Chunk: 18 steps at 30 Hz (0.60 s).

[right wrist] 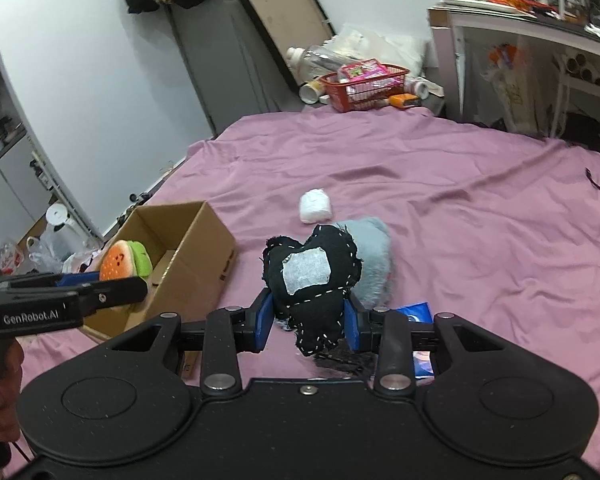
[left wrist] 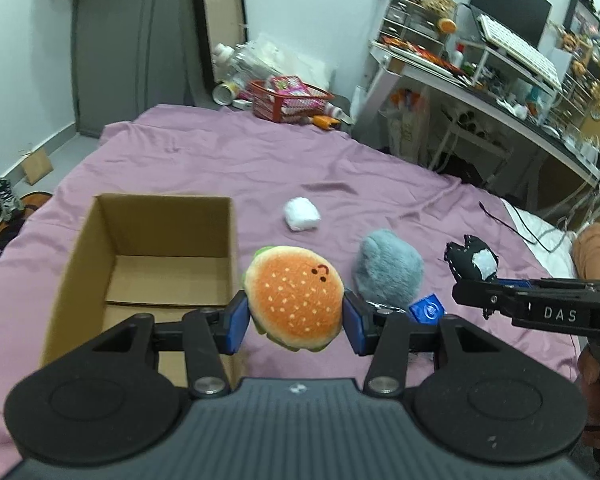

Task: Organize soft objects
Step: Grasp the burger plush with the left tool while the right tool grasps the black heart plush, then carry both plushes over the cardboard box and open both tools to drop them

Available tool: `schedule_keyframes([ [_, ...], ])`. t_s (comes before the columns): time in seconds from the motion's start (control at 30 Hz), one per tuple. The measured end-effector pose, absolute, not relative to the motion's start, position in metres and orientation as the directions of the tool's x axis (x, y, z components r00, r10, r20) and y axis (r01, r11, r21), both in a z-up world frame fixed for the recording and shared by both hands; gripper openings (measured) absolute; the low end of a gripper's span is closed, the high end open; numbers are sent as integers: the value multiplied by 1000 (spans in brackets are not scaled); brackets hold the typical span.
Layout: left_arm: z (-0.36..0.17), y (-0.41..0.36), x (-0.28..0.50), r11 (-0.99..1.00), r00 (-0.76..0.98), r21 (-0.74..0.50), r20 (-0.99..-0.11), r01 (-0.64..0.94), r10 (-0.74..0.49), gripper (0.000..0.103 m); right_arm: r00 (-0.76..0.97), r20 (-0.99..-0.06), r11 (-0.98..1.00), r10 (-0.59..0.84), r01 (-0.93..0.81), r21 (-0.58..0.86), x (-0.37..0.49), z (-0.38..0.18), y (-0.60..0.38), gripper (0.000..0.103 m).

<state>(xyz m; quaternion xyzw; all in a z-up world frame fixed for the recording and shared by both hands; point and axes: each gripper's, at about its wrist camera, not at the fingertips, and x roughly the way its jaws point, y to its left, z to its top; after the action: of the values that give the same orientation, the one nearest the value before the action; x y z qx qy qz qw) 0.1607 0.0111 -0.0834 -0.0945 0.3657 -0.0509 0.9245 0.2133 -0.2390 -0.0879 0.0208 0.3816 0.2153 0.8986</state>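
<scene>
Orange plush fills the middle of what we see from the left wrist: the left gripper (left wrist: 296, 316) has its blue pads pressed against both sides of a burger toy (left wrist: 294, 298), which hangs clear of the purple bedsheet (left wrist: 220, 160). Just to its left sits an open cardboard box (left wrist: 140, 256), its inside bare as far as we can see. On the sheet beyond lie a white soft bundle (left wrist: 301, 214) and, nearer, a grey-blue furry plush (left wrist: 388, 270), with a blue packet (left wrist: 427, 311) just beside the plush. At the right edge we see the right gripper (left wrist: 470, 280) reaching in, its jaws closed on a black stitched plush (left wrist: 472, 258).

From the right wrist, we find the right gripper (right wrist: 306, 322) pinching that black stitched plush (right wrist: 312, 280) between its blue pads; a white patch shows on the plush's front and white stitching runs along its edges. The grey-blue furry plush (right wrist: 374, 264) lies right behind it, and the white soft bundle (right wrist: 316, 206) sits farther back on the purple bedsheet (right wrist: 460, 220). At the left, the left gripper (right wrist: 116, 276) holds the burger toy (right wrist: 124, 264) over the near corner of the cardboard box (right wrist: 196, 248). A red basket (right wrist: 364, 86) stands beyond the far edge of the bed.
</scene>
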Motion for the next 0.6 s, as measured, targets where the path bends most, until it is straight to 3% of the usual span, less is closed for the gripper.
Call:
schedule_keyframes([
  [0.43, -94, 81, 146, 967, 738, -222, -672, -127, -58, 49, 561, -667, 844, 489, -498, 200, 216, -88, -176, 36],
  [0.6, -108, 103, 151, 964, 707, -203, -707, -169, -25, 49, 505, -667, 810, 547, -520, 271, 221, -86, -158, 36],
])
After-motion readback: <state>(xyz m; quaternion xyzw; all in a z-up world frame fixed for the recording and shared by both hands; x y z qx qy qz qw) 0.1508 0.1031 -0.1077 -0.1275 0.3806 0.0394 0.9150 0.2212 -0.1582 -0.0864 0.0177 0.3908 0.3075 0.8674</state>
